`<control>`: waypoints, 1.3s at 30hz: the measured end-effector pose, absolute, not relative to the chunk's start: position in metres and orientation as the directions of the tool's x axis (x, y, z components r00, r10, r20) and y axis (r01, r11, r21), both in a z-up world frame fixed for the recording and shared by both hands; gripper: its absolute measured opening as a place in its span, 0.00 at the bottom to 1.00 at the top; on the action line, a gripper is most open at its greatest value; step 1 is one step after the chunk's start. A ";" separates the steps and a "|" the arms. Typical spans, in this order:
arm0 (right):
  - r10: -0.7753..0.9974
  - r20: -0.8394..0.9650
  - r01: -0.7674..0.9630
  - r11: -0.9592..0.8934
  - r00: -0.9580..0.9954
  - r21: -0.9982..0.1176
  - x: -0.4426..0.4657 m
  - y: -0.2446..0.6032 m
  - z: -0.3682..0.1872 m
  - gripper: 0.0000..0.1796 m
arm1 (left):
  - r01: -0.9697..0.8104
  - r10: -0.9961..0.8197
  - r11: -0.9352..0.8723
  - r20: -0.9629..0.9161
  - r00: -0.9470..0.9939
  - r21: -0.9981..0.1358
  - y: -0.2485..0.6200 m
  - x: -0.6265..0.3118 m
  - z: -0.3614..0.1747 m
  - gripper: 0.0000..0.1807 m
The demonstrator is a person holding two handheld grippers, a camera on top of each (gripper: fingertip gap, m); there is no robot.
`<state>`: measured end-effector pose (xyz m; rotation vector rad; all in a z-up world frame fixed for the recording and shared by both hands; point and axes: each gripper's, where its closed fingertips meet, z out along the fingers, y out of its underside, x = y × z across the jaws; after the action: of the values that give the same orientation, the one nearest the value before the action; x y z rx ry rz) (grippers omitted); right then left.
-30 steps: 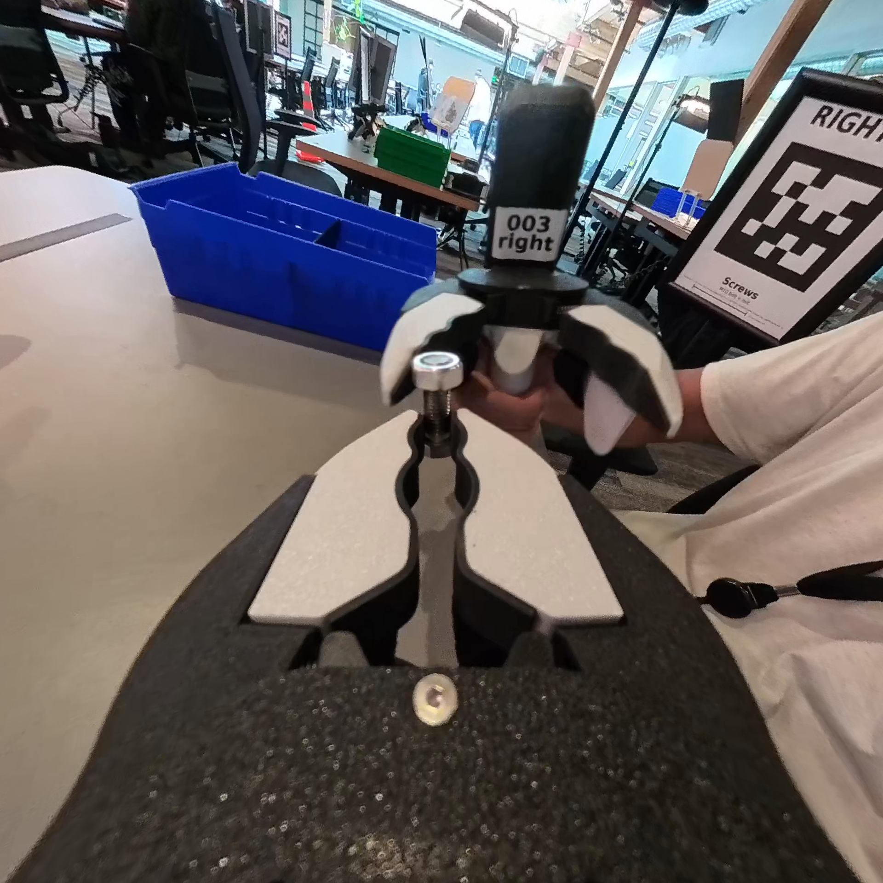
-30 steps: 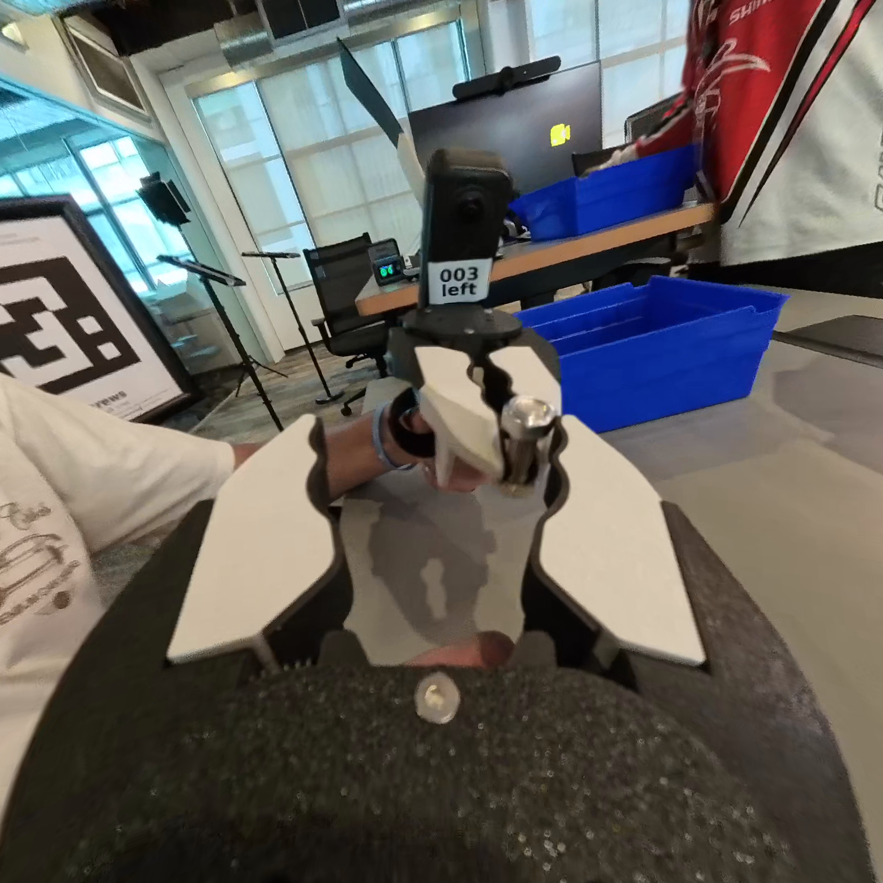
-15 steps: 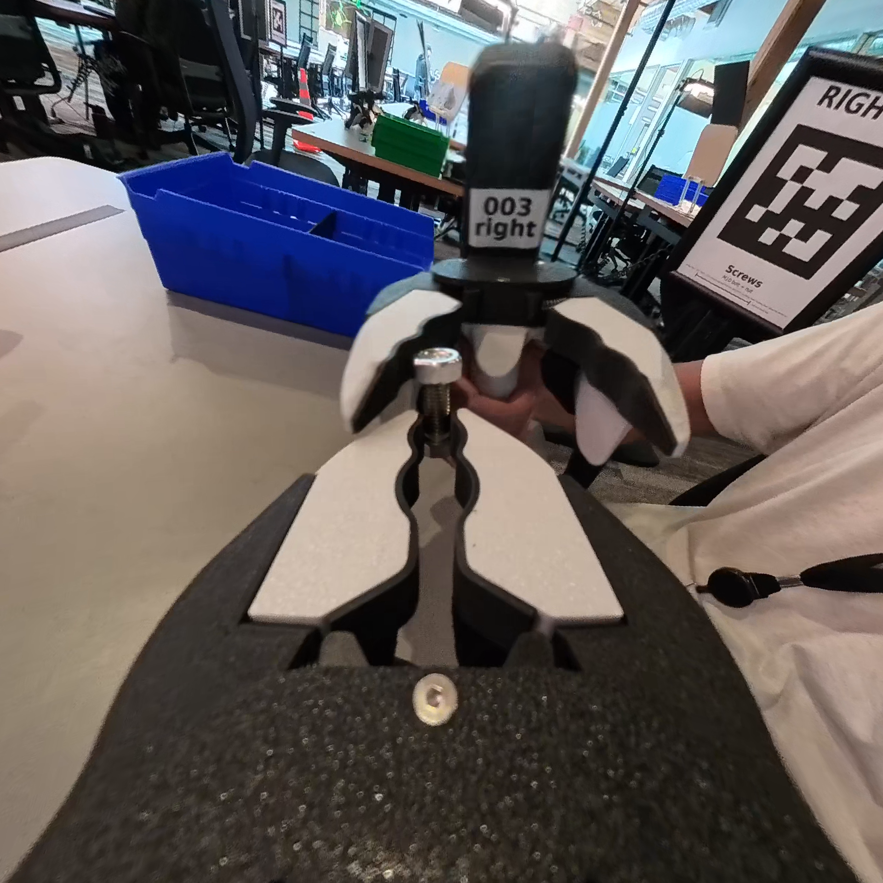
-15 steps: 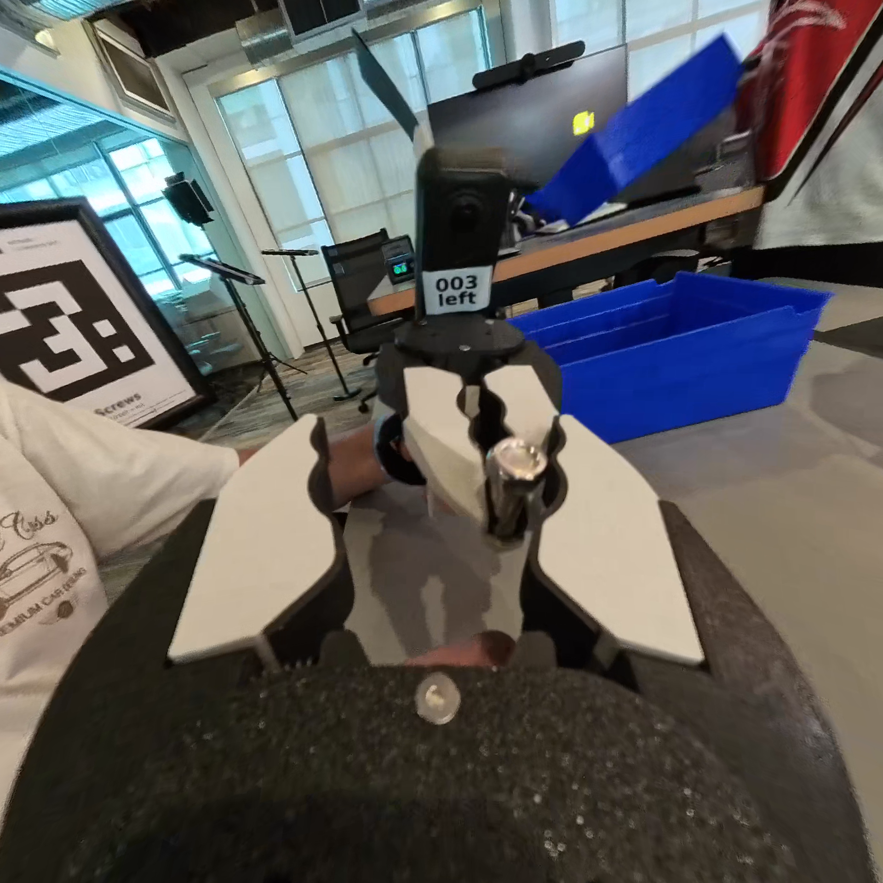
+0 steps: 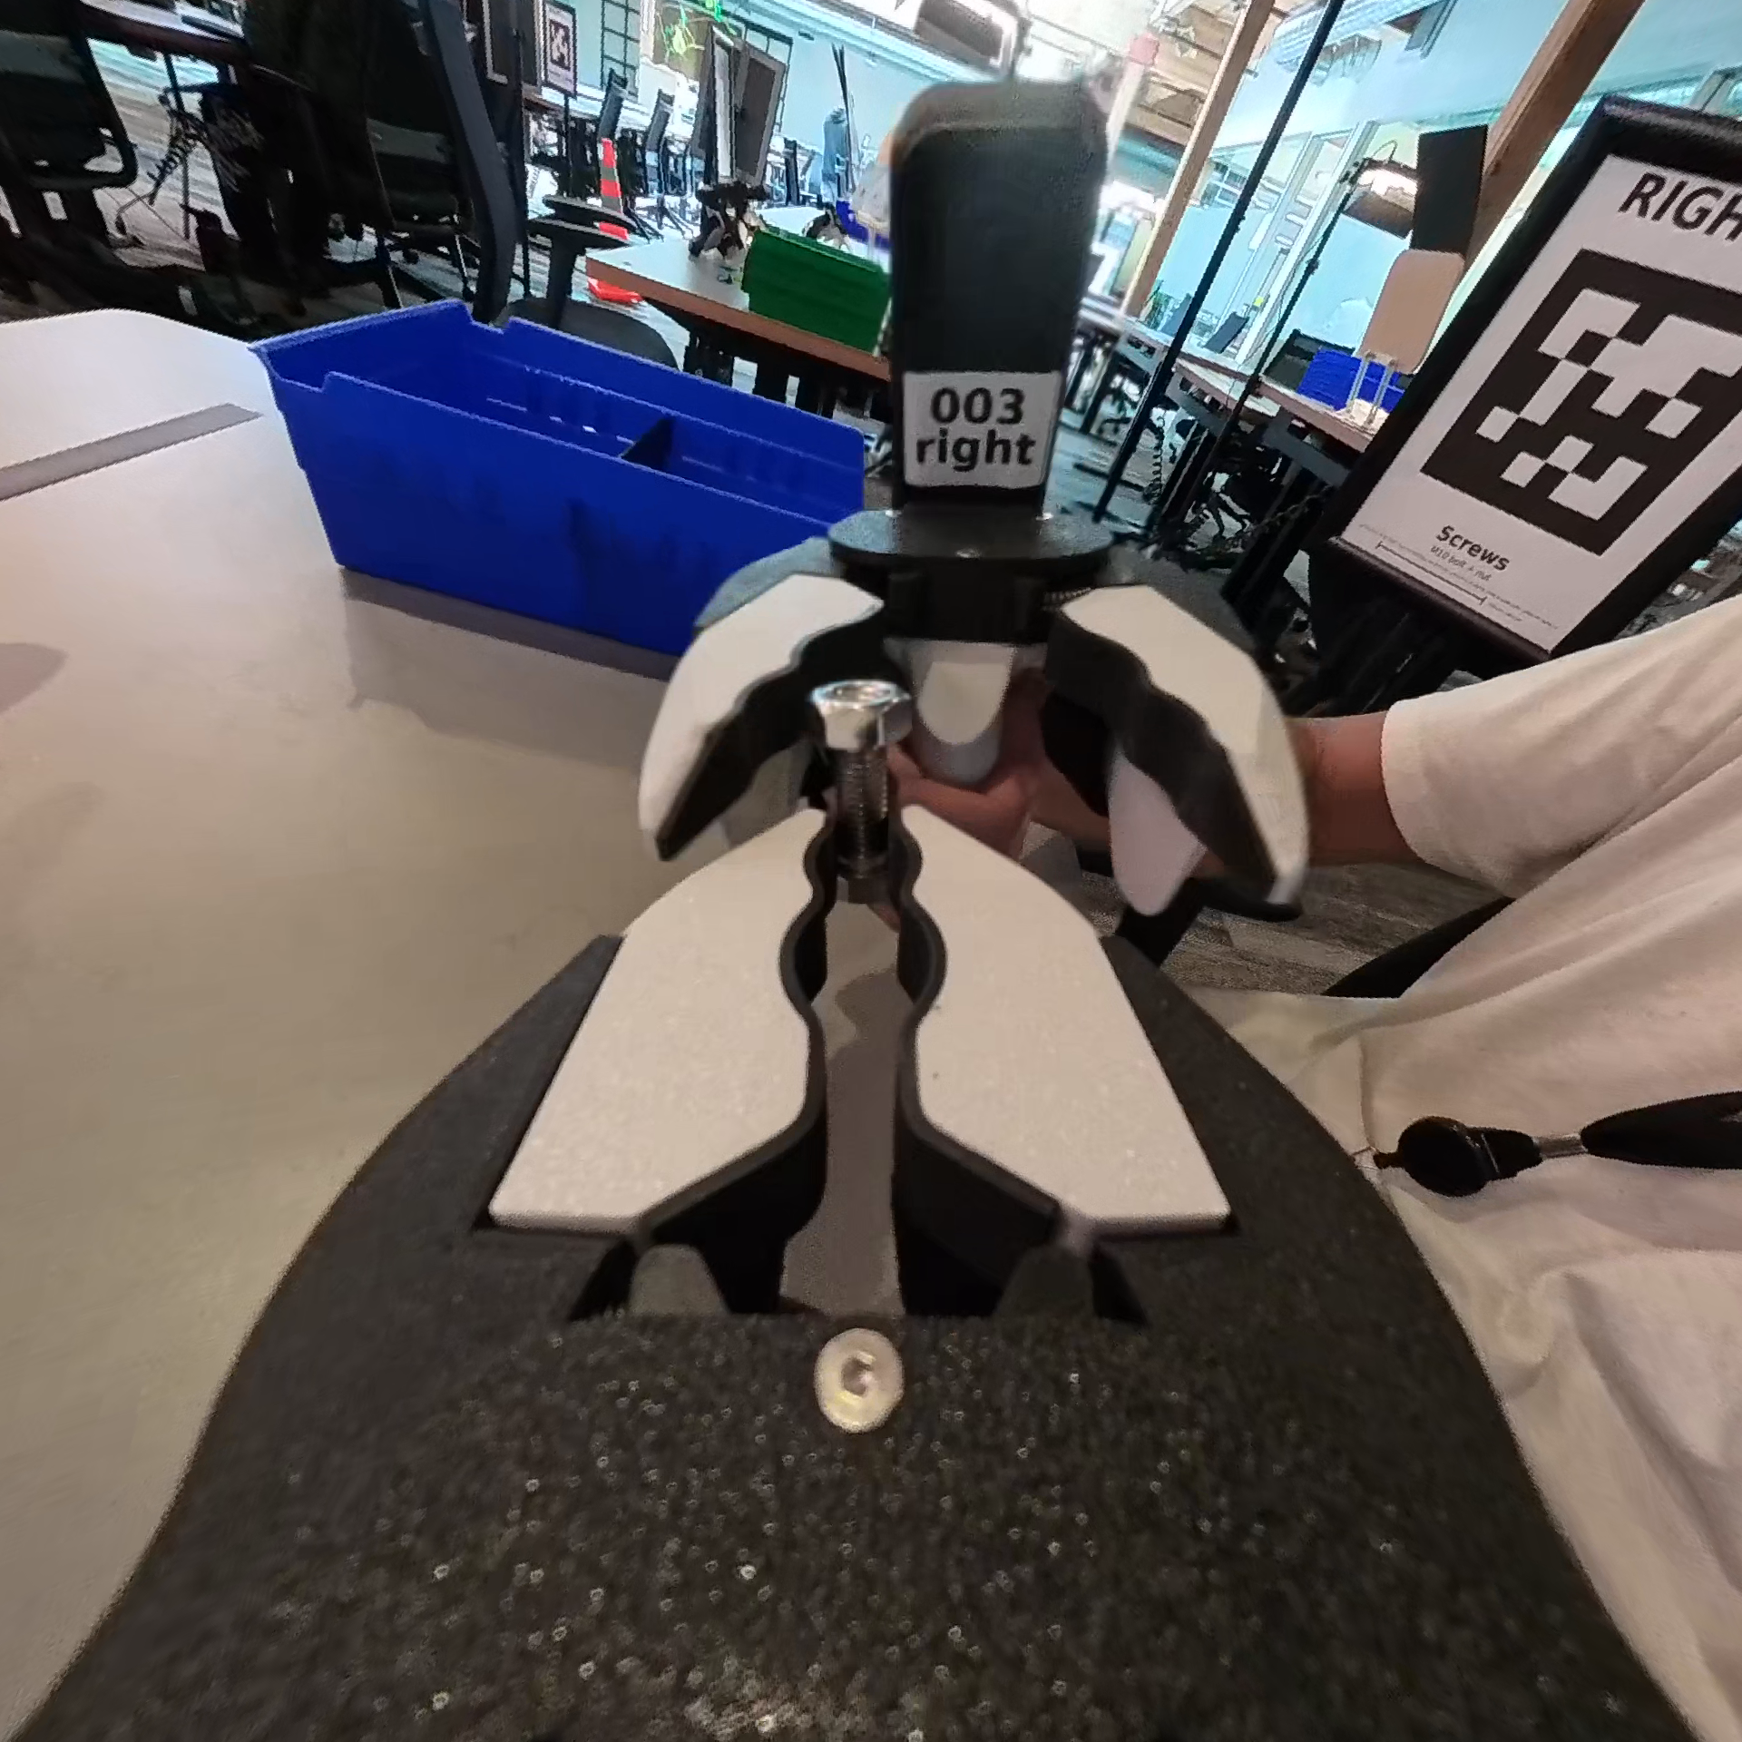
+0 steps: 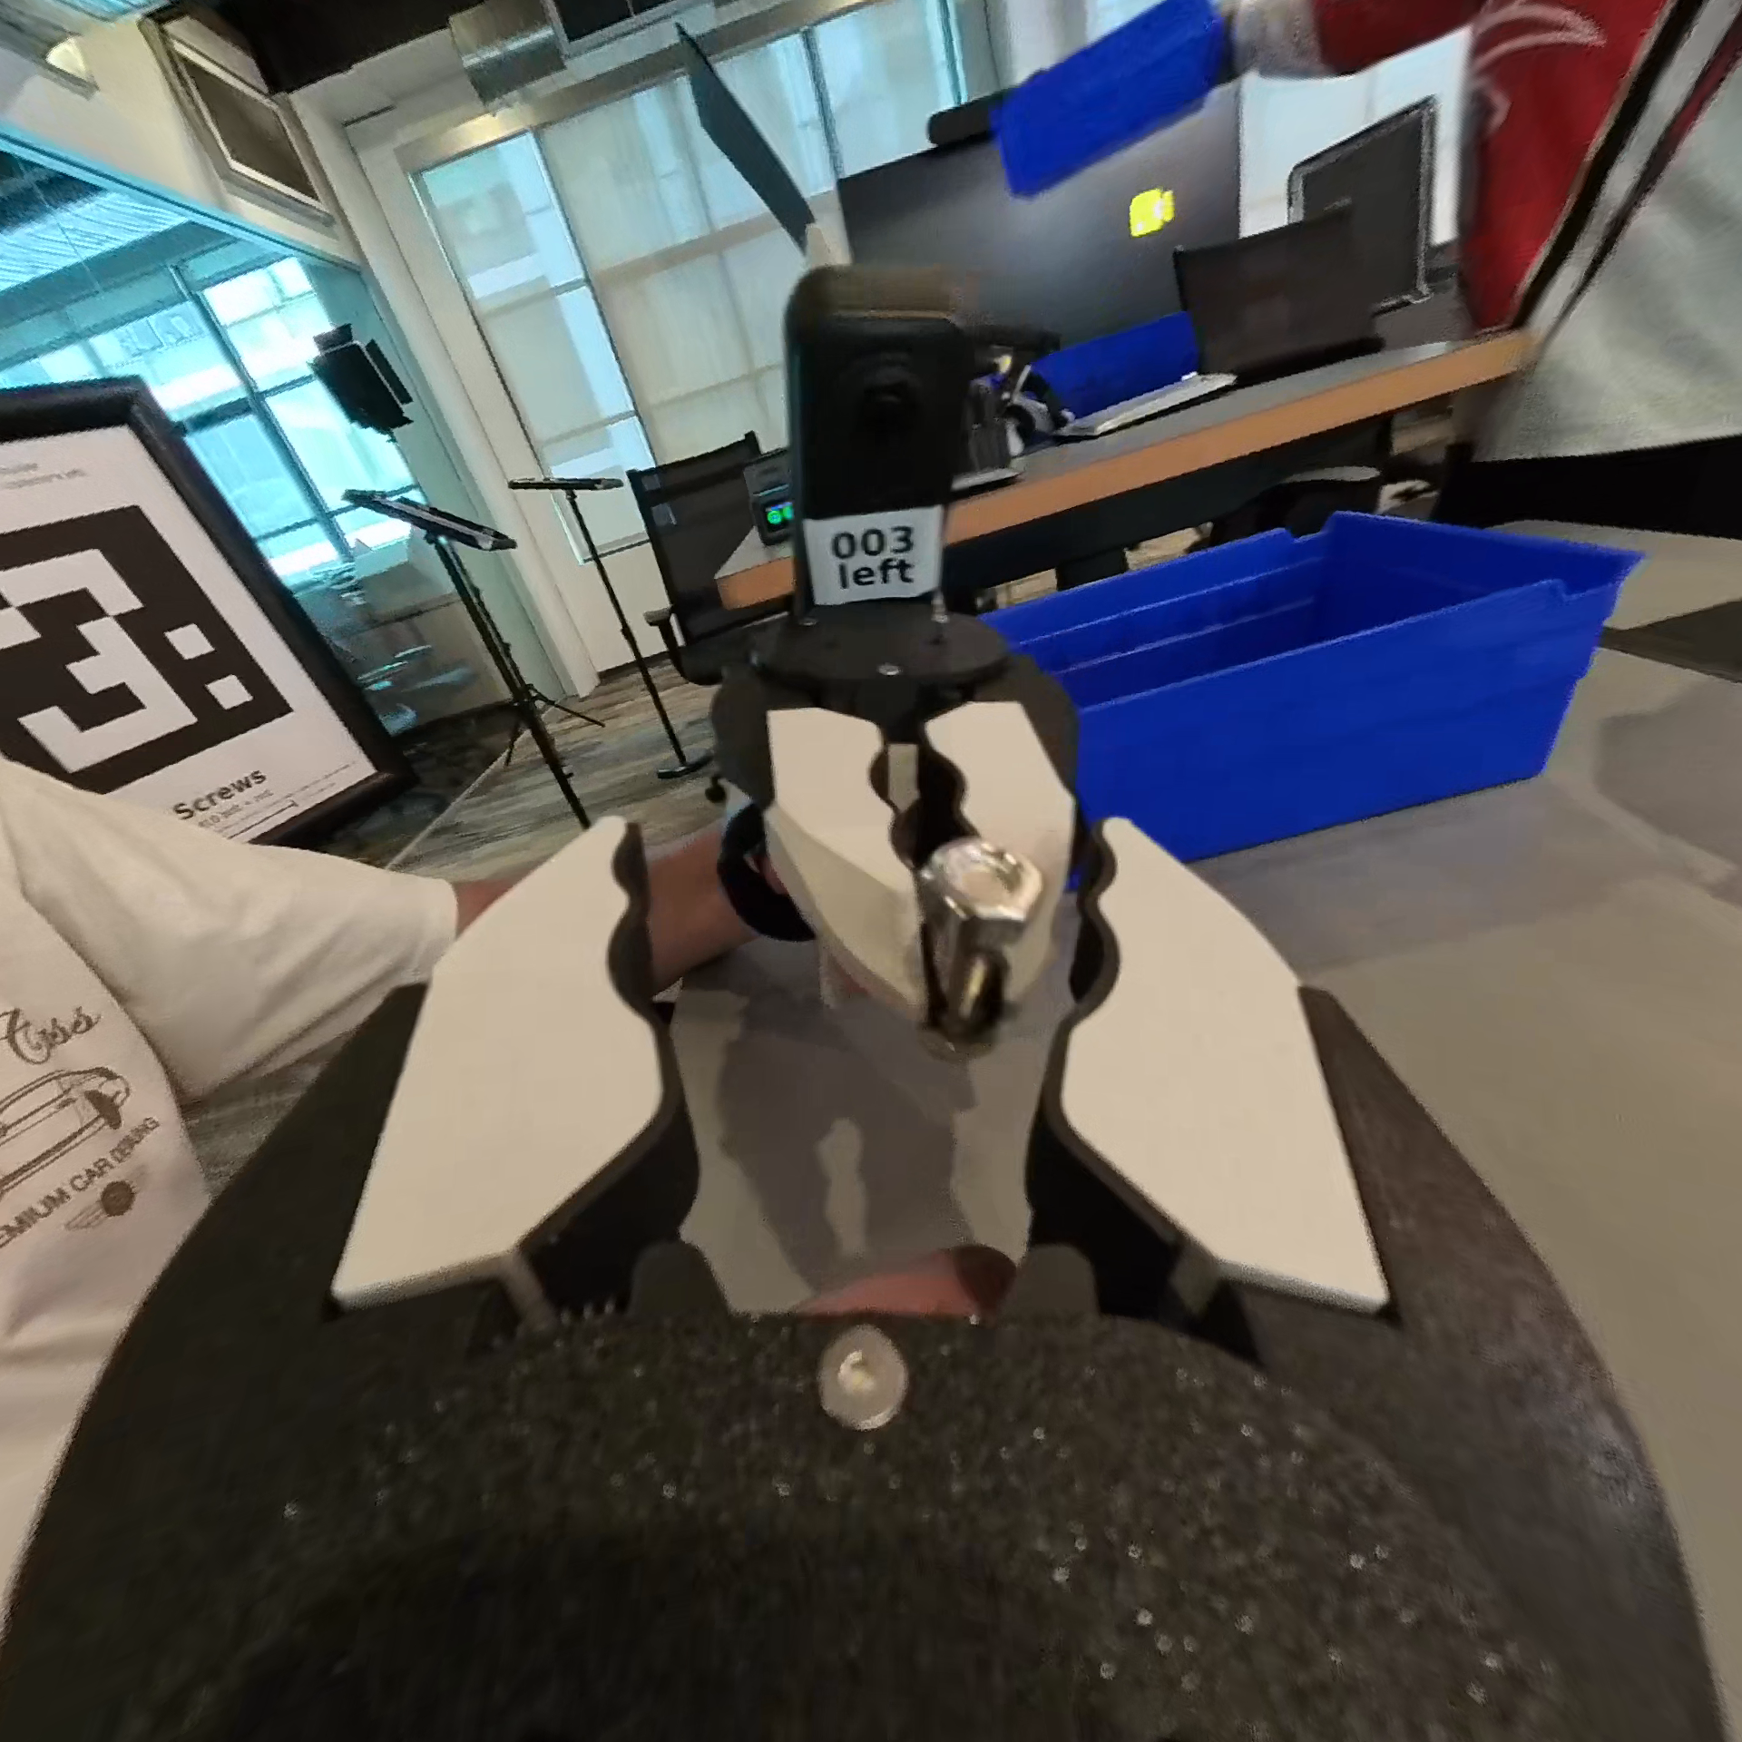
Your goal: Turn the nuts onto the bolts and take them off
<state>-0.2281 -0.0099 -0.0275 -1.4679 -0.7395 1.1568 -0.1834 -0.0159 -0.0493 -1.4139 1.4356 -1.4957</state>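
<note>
Blue bin (image 5: 566,490) on surface (image 5: 236,848), far left. Left gripper (image 5: 860,877): fingers clamped narrow on upright bolt (image 5: 860,801), nut (image 5: 860,726) at top. Right gripper (image 6: 862,943): fingers wide, empty, flanking nut. Steel: rigid, smooth, likely slippery; grip the nut's flats.

we see an open-plan office-lab: rows of desks (image 5: 754,292), office chairs (image 6: 698,556), a wall monitor (image 6: 1037,236), tripod stands (image 6: 490,622), blue parts bins (image 5: 566,500).
</note>
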 end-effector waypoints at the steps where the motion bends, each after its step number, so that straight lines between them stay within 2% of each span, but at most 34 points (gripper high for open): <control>1: 0.898 -0.265 -0.138 -0.231 0.350 -0.963 -0.222 -0.010 -0.029 0.48 | -0.222 -0.934 -0.219 0.270 -0.233 -0.950 -0.015 -0.184 -0.048 0.05; 7: 0.905 -0.236 -0.140 -0.198 0.355 -0.970 -0.200 -0.033 -0.020 0.46 | -0.218 -0.931 -0.221 0.272 -0.242 -0.951 -0.015 -0.184 -0.045 0.05; 9: 0.912 -0.231 -0.126 -0.199 0.340 -0.972 -0.215 -0.027 -0.022 0.49 | -0.230 -0.932 -0.215 0.270 -0.244 -0.949 -0.016 -0.182 -0.048 0.05; 14: 0.900 -0.285 -0.149 -0.249 0.329 -0.957 -0.217 -0.005 -0.028 0.47 | -0.233 -0.933 -0.217 0.272 -0.237 -0.948 -0.017 -0.182 -0.050 0.05; 19: 0.867 -0.277 -0.207 -0.206 0.415 -0.956 -0.180 -0.011 -0.016 0.34 | -0.225 -0.933 -0.213 0.266 -0.243 -0.951 -0.017 -0.185 -0.047 0.05; 24: 0.863 -0.290 -0.169 -0.240 0.414 -0.956 -0.193 -0.010 -0.024 0.31 | -0.224 -0.935 -0.202 0.256 -0.245 -0.953 -0.020 -0.185 -0.046 0.05; 25: 0.868 -0.304 -0.181 -0.251 0.394 -0.951 -0.196 -0.010 -0.023 0.25 | -0.227 -0.936 -0.200 0.255 -0.244 -0.953 -0.020 -0.185 -0.047 0.05; 26: 0.872 -0.313 -0.188 -0.259 0.377 -0.947 -0.197 -0.010 -0.023 0.12 | -0.230 -0.936 -0.198 0.253 -0.244 -0.953 -0.020 -0.185 -0.048 0.05; 27: 0.873 -0.316 -0.183 -0.265 0.371 -0.947 -0.197 -0.008 -0.024 0.10 | -0.232 -0.933 -0.199 0.257 -0.253 -0.952 -0.022 -0.186 -0.048 0.05; 31: 0.955 -0.245 -0.111 -0.229 0.170 -0.967 -0.200 -0.028 -0.020 0.10 | -0.233 -0.878 -0.234 0.308 -0.366 -0.944 -0.040 -0.189 -0.043 0.05; 35: 0.982 -0.131 -0.075 -0.142 -0.139 -0.987 -0.202 -0.058 -0.005 0.10 | -0.246 -0.685 -0.369 0.441 -0.580 -0.896 -0.068 -0.196 -0.026 0.05; 39: 0.937 -0.109 -0.064 -0.138 -0.332 -0.988 -0.210 -0.069 0.010 0.10 | -0.248 -0.517 -0.459 0.484 -0.706 -0.853 -0.080 -0.207 -0.009 0.05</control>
<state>-0.2103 -0.0690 0.0097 -1.0589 -1.3208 1.5890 -0.2070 -0.0800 -0.0094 -1.1109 1.5269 -2.2880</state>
